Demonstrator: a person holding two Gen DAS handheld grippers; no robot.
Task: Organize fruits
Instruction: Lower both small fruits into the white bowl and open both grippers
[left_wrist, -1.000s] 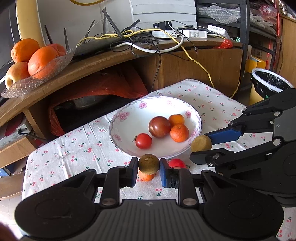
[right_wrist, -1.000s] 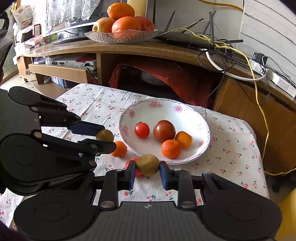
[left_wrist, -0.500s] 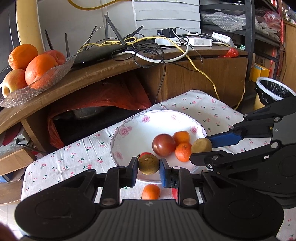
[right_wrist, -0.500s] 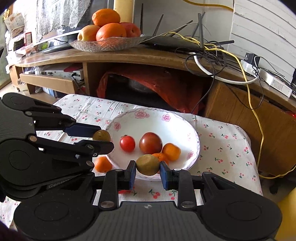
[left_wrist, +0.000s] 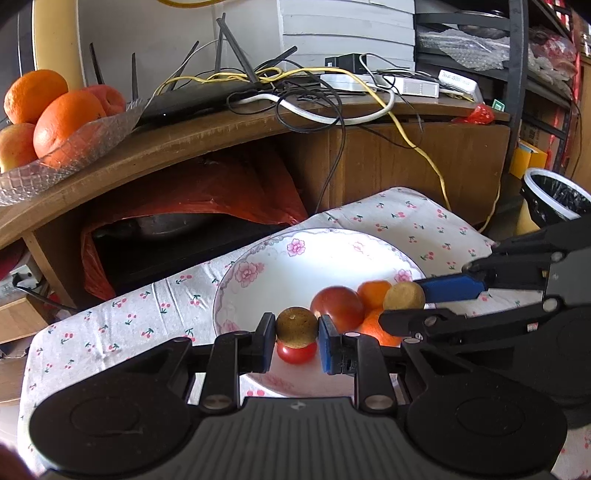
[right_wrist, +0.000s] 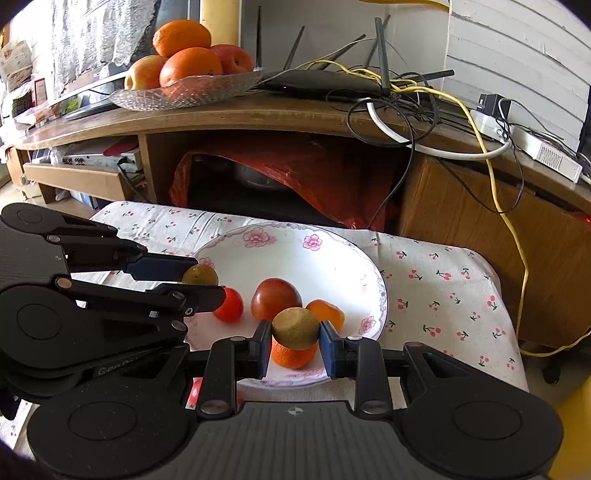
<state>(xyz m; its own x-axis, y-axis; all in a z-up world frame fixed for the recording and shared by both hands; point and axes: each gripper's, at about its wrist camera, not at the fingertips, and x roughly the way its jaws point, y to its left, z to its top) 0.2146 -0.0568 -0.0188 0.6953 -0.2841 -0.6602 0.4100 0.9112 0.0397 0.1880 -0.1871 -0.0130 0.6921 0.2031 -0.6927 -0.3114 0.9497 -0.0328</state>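
Take the white flowered bowl (right_wrist: 314, 240) on the cherry-print cloth (right_wrist: 443, 280) as your landmark. Your left gripper (left_wrist: 296, 338) comes in over the bowl's left side, its blue pads clamped narrow on a small round brown fruit (left_wrist: 296, 326) that hangs above the bowl's near-left floor; directly under that fruit, inside the bowl, sits a small red tomato (left_wrist: 296, 352). Further right, near the bowl's middle, rests a larger dark red tomato (right_wrist: 275, 298), touching a small orange (right_wrist: 325, 312) just to its right. A second small orange (right_wrist: 293, 356) lies in the bowl's near part, in front of those two. Above it your right gripper (right_wrist: 294, 339) is closed tight on a second brown fruit (right_wrist: 294, 328), held clear of the bowl's floor over the near-right part. From the left wrist view this gripper reaches in from the bowl's right rim, and its fruit appears just beside the small orange. Outside the bowl, just off its near rim on the cloth, a bit of something red (right_wrist: 195, 391) peeks out beside the right gripper's body; you cannot tell from here what it is. Well behind the bowl, up on the wooden shelf (right_wrist: 221, 114), a glass dish (right_wrist: 184, 90) carries large oranges and apples.
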